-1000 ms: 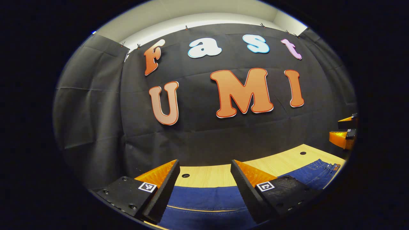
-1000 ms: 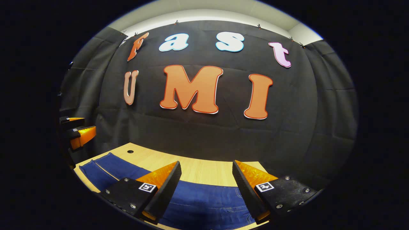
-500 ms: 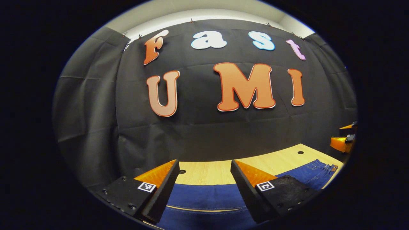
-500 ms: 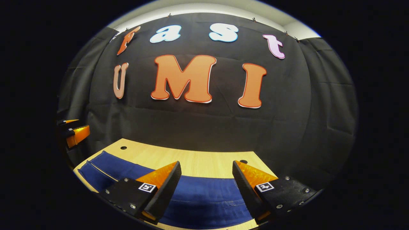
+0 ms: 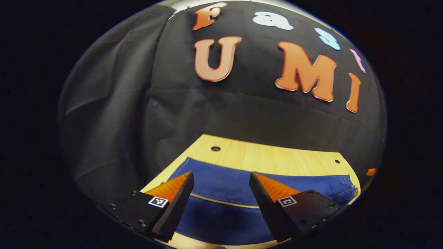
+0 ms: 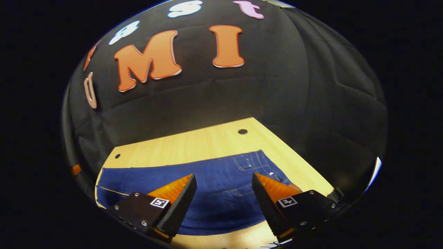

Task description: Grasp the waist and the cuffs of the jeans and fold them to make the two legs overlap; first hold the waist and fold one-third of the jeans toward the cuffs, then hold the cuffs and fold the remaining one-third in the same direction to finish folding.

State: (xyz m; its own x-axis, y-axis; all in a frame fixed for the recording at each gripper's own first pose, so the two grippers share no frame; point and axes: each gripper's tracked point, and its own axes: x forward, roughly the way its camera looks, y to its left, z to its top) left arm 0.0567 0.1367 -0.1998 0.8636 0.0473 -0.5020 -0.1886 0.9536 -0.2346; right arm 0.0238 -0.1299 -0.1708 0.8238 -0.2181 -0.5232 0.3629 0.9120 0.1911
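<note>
Spreading beneath me is the pale wooden table, its far edge running along the black cloth wall, with small round holes near that edge. Across the table lie the dark blue jeans, laid flat lengthwise and reaching from one side edge almost to the other. In the right gripper view the jeans show stitched pockets and the waist toward the table's right edge, and a strip of bare wood runs between them and the far edge. In the left gripper view a tan seam line crosses the denim, and the leg end sits at the table's left edge. My left gripper hangs above that leg end, fingers spread wide with nothing between them. My right gripper hangs above the waist end, fingers likewise spread wide, gripping nothing.
</note>
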